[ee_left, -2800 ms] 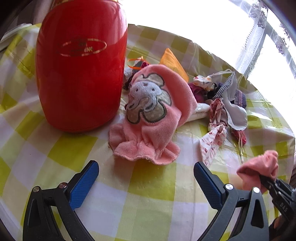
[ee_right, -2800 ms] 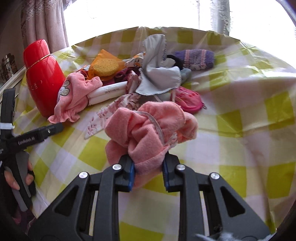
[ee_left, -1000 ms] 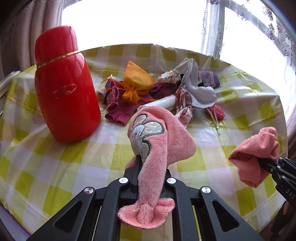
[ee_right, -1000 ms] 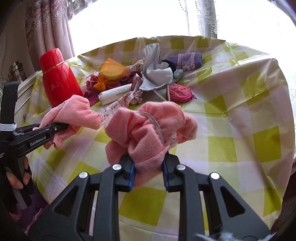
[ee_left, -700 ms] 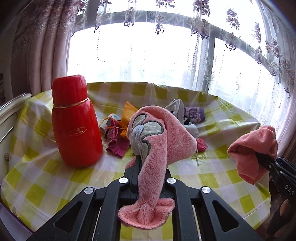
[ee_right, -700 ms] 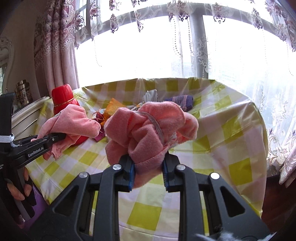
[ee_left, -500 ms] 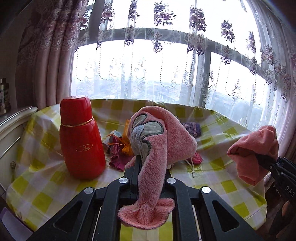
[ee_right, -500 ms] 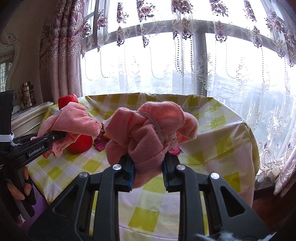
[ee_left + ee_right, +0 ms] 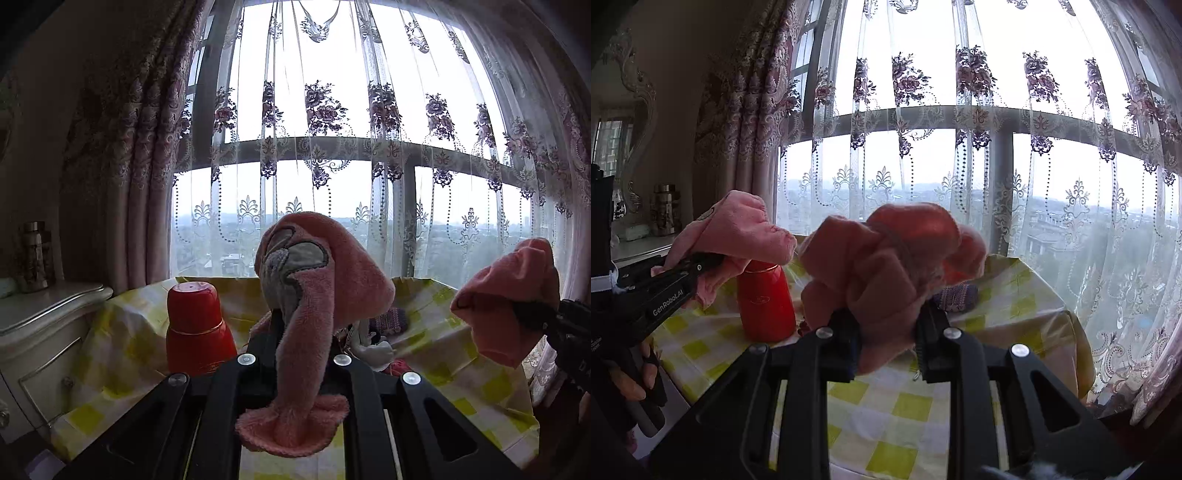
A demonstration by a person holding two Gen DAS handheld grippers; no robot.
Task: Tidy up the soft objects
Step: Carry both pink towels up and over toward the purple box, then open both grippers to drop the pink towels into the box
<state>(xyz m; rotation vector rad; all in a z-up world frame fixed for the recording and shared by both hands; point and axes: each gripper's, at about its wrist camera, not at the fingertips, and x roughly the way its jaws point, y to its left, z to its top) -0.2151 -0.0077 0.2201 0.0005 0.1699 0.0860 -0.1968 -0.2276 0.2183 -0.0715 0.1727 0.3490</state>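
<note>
Since the earlier frames both views have tilted up: the window now fills the upper frame, and the yellow-checked table point(image 9: 908, 406) has sunk to the bottom. At lower centre of the left view, the left gripper point(image 9: 295, 350) stays clamped on the pink appliqué cloth point(image 9: 325, 288), pointing almost level. The right gripper point(image 9: 886, 332) likewise pinches the bunched pink towel point(image 9: 886, 258). A red flask point(image 9: 764, 299) stands lower left; lace curtains point(image 9: 960, 110) hang behind.

Open tablecloth point(image 9: 886, 406) is seen at lower centre and right of the right wrist view. Passage at centre left is blocked by an upright red flask point(image 9: 765, 301); a fabric pile point(image 9: 384, 332) is partly hidden behind.
</note>
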